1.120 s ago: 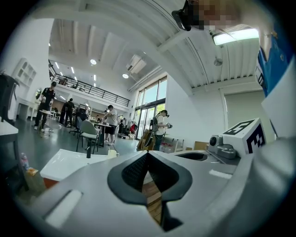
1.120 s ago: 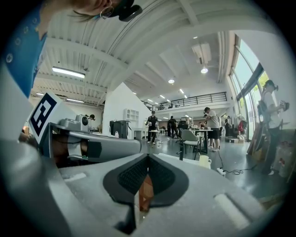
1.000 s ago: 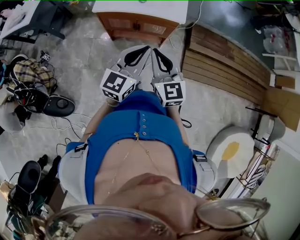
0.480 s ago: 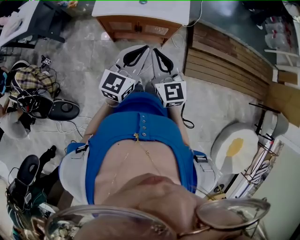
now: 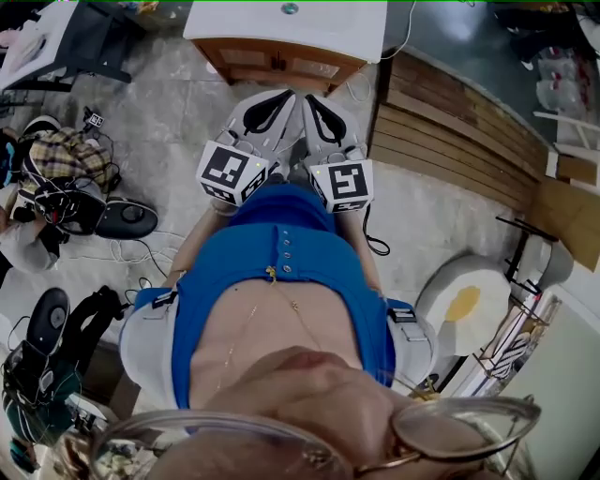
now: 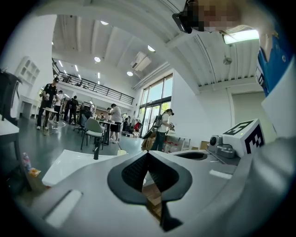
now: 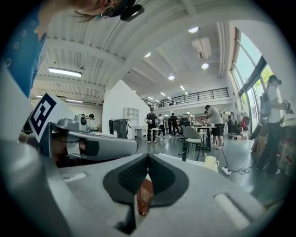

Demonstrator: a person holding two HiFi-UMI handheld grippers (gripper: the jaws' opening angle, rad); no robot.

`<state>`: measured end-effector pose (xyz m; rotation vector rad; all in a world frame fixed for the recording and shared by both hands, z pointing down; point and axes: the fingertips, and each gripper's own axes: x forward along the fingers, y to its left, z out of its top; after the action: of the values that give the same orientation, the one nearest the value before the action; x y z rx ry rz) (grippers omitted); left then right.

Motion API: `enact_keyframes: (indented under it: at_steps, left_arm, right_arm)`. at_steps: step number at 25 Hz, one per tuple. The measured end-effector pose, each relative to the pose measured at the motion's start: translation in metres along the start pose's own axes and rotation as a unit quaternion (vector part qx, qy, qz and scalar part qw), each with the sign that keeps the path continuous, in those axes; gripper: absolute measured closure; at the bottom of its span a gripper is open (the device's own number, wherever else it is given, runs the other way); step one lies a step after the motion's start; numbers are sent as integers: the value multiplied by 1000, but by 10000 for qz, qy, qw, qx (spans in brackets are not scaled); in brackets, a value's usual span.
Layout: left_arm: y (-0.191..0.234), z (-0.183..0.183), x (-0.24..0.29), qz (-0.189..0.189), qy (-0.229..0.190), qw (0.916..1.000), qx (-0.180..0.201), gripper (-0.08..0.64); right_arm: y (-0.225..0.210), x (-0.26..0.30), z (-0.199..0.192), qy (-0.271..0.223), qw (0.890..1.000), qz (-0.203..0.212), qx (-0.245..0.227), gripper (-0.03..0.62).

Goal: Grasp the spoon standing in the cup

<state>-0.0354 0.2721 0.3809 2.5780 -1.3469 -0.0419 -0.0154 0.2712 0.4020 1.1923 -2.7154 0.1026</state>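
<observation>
Two handheld grippers are held out in front of a person in a blue shirt in a busy, high-ceilinged hall. In the head view both noses point toward 12 o'clock, where a white tabletop on an orange-brown wooden cabinet (image 5: 244,23) stands. The left gripper (image 6: 148,153) has its grey jaws brought together, the black pads meeting at the tip with nothing between them. The right gripper (image 7: 148,156) is likewise closed and empty, with only a sliver of the cabinet front showing through the slot below its pads. The target, a small cream-coloured cup (image 7: 211,163), stands on the white top, well apart from both tools and near a slim black upright object (image 7: 183,152). The spoon (image 6: 118,146) is too small to make out from the right gripper view. From the left gripper view it is no more than a thin stem that seems to rise near-vertically out of the cup. The grippers toe in toward each other, so the cup sits at about 3 o'clock of the right jaws' tip and about 9 o'clock of the left's. That places it ahead of both, between their two lines of aim. Neither looks clearly nearer, though the right gripper appears to need the smaller turn. Either would have to open before closing across the upright handle.
</observation>
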Motion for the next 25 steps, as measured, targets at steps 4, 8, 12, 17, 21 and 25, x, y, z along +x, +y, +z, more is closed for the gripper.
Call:
enact_keyframes:
  at_steps: [4,8,12,17,21,25]
  left_arm:
    - [12,8,29,54,15,10000,72,560]
    - [21,18,62,89,29,9999,126,560]
    - [27,29,94,117,-33,9998,152,560]
    - [30,33,123,147,-22,9998,146,560]
    - [33,34,139,232,-25,9996,142,560]
    - [34,34,153,355,-44,9993,131,560]
  right_arm:
    - [-22,21,9,-104,9999,119,-7,591]
    - [-49,39,20,-210,9996,170,-8,591]
    - [-79,53,27,-242,9995,209,-2,591]
    - [-111,64,30,-248,9994,244,-6,591]
    - [-124,72,30,-252,9990,369,-15,591]
    - [-137,77,31,-276,9983,508,-16,591]
